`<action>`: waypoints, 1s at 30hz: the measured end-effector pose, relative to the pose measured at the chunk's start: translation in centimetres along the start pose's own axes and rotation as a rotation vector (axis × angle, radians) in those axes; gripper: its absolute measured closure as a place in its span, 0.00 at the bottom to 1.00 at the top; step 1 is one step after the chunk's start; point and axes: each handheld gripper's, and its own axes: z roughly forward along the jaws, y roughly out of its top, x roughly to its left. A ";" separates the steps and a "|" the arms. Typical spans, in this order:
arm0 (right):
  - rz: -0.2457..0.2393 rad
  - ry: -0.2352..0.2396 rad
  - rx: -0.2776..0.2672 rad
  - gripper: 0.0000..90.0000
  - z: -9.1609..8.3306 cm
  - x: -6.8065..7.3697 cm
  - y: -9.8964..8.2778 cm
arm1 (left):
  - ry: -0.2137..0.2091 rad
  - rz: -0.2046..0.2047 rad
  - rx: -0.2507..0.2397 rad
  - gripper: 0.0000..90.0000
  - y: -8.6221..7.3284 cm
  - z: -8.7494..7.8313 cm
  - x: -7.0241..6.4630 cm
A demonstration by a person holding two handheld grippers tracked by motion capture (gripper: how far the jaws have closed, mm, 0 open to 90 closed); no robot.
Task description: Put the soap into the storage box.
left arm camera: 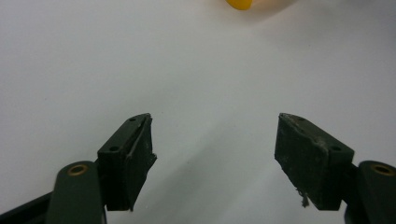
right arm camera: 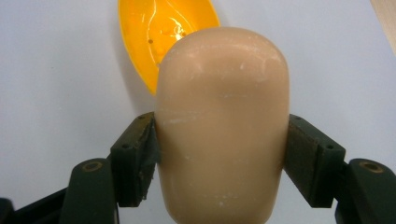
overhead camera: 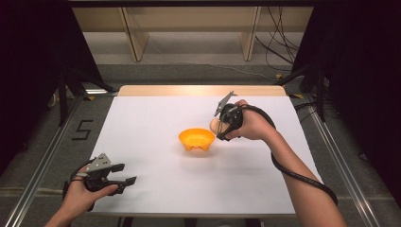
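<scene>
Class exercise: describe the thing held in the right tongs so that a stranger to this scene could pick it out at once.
Start at the white table and find the orange bowl near its middle. Just right of the bowl, the right tongs clamp a smooth, beige, egg-shaped object. It is pale and rounded, unlike the bright bowl.

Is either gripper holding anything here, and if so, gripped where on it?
The right gripper clamps a beige egg-shaped object across its two sides, around mid-body, near the orange bowl. The left gripper is open and holds nothing.

Bowl (left arm camera: 239,3) — cropped at top edge
</scene>
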 end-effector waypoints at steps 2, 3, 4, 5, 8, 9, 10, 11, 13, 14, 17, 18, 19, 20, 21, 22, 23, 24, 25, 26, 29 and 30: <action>-0.010 0.005 -0.002 0.37 0.0 0.0 0.2 | 0.001 0.002 0.000 0.31 0.0 0.0 0.0; 0.001 -0.002 0.008 0.37 0.1 0.1 0.4 | 0.000 0.017 0.001 0.31 0.0 -0.1 0.1; 0.001 -0.002 0.008 0.37 0.1 0.1 0.4 | 0.000 0.017 0.001 0.31 0.0 -0.1 0.1; -0.014 0.014 0.007 0.37 0.1 0.0 0.6 | 0.003 0.003 0.006 0.31 0.0 -0.1 0.0; -0.020 0.001 -0.004 0.37 0.2 0.0 0.7 | -0.001 -0.001 0.001 0.31 0.0 -0.1 0.0; -0.023 0.011 0.007 0.37 0.1 0.0 0.9 | -0.002 -0.001 0.000 0.31 0.0 -0.1 0.0; -0.023 0.011 0.007 0.37 0.1 0.0 0.9 | -0.003 -0.007 -0.005 0.31 0.0 0.0 -0.1; -0.023 0.012 0.010 0.37 0.2 0.0 1.1 | -0.002 -0.002 0.000 0.31 0.0 -0.1 0.0; -0.026 0.013 0.011 0.37 0.2 0.0 1.2 | -0.001 -0.001 0.001 0.31 0.0 -0.1 0.0; -0.045 0.009 0.000 0.37 0.3 0.0 1.3 | -0.002 -0.001 0.001 0.31 0.0 -0.1 0.0; -0.033 0.017 0.015 0.37 0.4 0.1 1.5 | -0.002 -0.007 -0.006 0.31 0.0 -0.1 -0.1; -0.033 0.017 0.015 0.37 0.4 0.1 1.5 | -0.002 -0.007 -0.006 0.31 0.0 -0.1 -0.1; -0.036 0.006 0.008 0.37 0.5 0.1 1.6 | -0.002 -0.007 -0.006 0.31 0.0 -0.1 -0.1; -0.041 0.003 0.006 0.37 0.5 0.1 1.6 | -0.002 -0.007 -0.007 0.31 0.0 -0.1 -0.1; -0.034 0.016 0.015 0.37 0.6 0.1 1.7 | -0.002 -0.003 -0.005 0.31 -0.1 -0.1 0.0; -0.042 0.020 0.013 0.37 0.6 0.1 1.8 | 0.002 -0.003 -0.005 0.31 -0.1 0.0 0.0; -0.063 0.017 0.009 0.37 0.7 0.1 1.9 | 0.002 0.000 -0.004 0.31 -0.1 -0.1 0.0; -0.040 0.020 0.021 0.37 0.7 0.2 2.0 | 0.001 0.011 -0.007 0.31 0.0 -0.1 0.0; -0.036 0.018 0.021 0.37 0.7 0.3 2.0 | 0.001 0.009 -0.008 0.31 0.0 -0.1 0.0; -0.044 0.021 0.021 0.37 0.8 0.3 2.2 | -0.002 -0.007 -0.008 0.31 -0.1 -0.1 -0.1; -0.035 0.015 0.032 0.37 0.8 0.4 2.5 | -0.002 -0.009 -0.008 0.31 -0.1 -0.1 -0.1; -0.035 0.015 0.032 0.37 0.8 0.4 2.5 | -0.002 -0.009 -0.008 0.31 -0.1 -0.1 -0.1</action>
